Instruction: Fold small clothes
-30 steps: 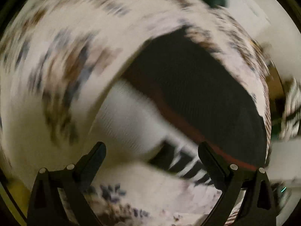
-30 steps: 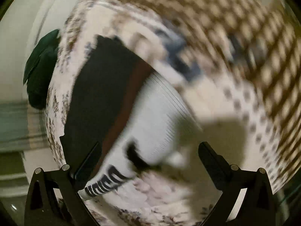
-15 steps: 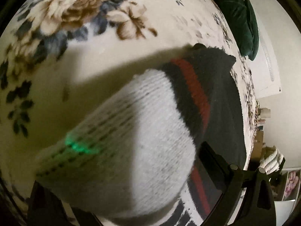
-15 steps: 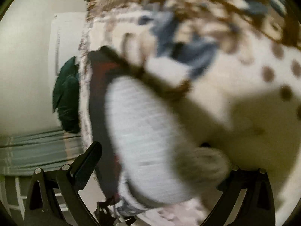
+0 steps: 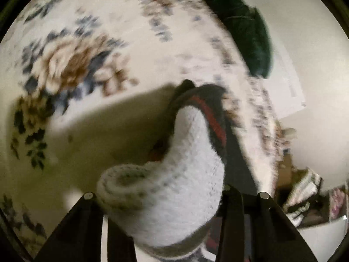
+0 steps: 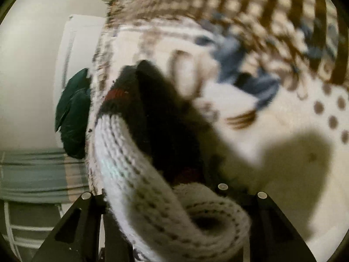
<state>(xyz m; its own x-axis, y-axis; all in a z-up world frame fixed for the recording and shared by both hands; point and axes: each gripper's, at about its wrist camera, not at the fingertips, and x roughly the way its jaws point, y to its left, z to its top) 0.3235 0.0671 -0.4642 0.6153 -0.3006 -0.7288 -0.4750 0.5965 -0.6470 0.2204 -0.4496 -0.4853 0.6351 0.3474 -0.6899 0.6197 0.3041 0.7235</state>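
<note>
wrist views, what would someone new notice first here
The eye lands first on the white knit sock with its black and red band, bunched up and filling the lower middle of both views, pinched in the left gripper and the right gripper. Behind it spreads the cream floral bedspread, with a dark green cushion at its far edge by the wall.

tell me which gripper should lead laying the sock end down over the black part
Either, weakly the right. Both the left gripper and right gripper appear to pinch the white sock, but the right view shows more of the black section ahead.
</note>
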